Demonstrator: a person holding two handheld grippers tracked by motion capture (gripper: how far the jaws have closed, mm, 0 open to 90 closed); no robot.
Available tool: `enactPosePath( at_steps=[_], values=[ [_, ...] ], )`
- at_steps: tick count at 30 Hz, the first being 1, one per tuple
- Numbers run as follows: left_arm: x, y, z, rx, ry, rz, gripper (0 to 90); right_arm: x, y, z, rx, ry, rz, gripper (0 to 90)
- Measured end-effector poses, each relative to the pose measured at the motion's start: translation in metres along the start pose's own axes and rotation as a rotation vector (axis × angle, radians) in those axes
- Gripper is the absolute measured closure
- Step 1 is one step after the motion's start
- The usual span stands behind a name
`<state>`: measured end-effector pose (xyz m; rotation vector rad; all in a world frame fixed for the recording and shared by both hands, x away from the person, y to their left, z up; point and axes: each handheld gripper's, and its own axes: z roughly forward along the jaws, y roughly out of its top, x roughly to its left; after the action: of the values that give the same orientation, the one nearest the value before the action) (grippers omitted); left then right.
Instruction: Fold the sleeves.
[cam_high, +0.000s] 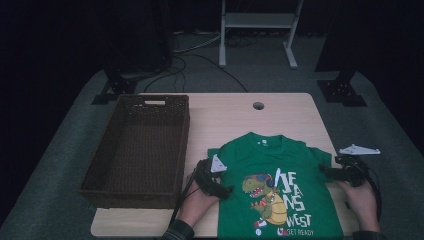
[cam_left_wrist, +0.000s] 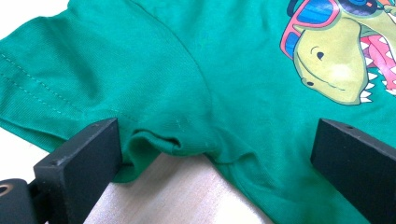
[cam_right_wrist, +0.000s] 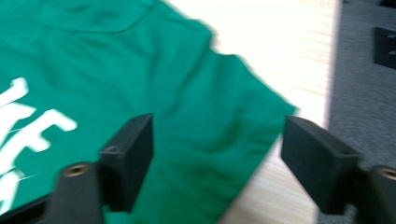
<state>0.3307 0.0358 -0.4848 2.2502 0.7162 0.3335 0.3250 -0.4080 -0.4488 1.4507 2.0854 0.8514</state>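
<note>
A green T-shirt (cam_high: 280, 185) with a dinosaur print and white lettering lies flat, front up, on the wooden table (cam_high: 225, 117). My left gripper (cam_high: 226, 190) lies at the shirt's left side, just below the sleeve. In the left gripper view the left gripper (cam_left_wrist: 217, 135) stands open, its jaws wide apart around the underarm fold of the shirt (cam_left_wrist: 210, 70). My right gripper (cam_high: 325, 171) rests at the shirt's right sleeve. In the right gripper view the right gripper (cam_right_wrist: 217, 135) is open over the sleeve cloth of the shirt (cam_right_wrist: 140, 70), without pinching it.
A dark wicker basket (cam_high: 184, 135) stands on the left part of the table, beside the shirt. A cable hole (cam_high: 258, 105) sits near the far edge. The table's right edge runs close to my right gripper, with grey carpet beyond. Stand legs rise behind the table.
</note>
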Motion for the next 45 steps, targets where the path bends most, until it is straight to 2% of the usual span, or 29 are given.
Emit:
enactPosePath(
  at_steps=[3,5,6,9,11,13,15,20,24,29,32,37,45],
  values=[
    [0.0,0.0,0.0,0.0,0.0,0.0,1.2,0.011,0.004,0.002,0.014,0.051,-0.036,9.9],
    [0.0,0.0,0.0,0.0,0.0,0.0,1.2,0.013,0.004,0.003,0.014,0.065,-0.04,7.4],
    [0.0,0.0,0.0,0.0,0.0,0.0,1.2,0.02,0.005,0.003,0.015,0.106,-0.053,2.4],
    [0.0,0.0,0.0,0.0,0.0,0.0,1.2,0.026,0.005,0.005,0.008,0.155,-0.073,1.9],
    [0.0,0.0,0.0,0.0,0.0,0.0,1.2,0.028,0.005,0.005,0.009,0.169,-0.082,0.0],
    [0.0,0.0,0.0,0.0,0.0,0.0,1.2,0.038,0.003,0.009,0.02,0.198,-0.136,0.0],
    [0.0,0.0,0.0,0.0,0.0,0.0,1.2,0.044,0.002,0.01,0.008,0.213,-0.167,0.0],
    [0.0,0.0,0.0,0.0,0.0,0.0,1.2,0.056,0.002,0.011,-0.022,0.22,-0.211,0.0],
    [0.0,0.0,0.0,0.0,0.0,0.0,1.2,0.062,0.001,0.012,-0.033,0.232,-0.212,0.0],
    [0.0,0.0,0.0,0.0,0.0,0.0,1.2,0.071,-0.004,0.02,-0.008,0.245,-0.226,0.0],
    [0.0,0.0,0.0,0.0,0.0,0.0,1.2,0.078,-0.009,0.026,0.011,0.235,-0.241,0.0],
    [0.0,0.0,0.0,0.0,0.0,0.0,1.2,0.082,-0.013,0.033,0.033,0.241,-0.241,0.0],
    [0.0,0.0,0.0,0.0,0.001,0.001,1.2,0.08,-0.02,0.033,-0.002,0.253,-0.209,0.0]
  ],
)
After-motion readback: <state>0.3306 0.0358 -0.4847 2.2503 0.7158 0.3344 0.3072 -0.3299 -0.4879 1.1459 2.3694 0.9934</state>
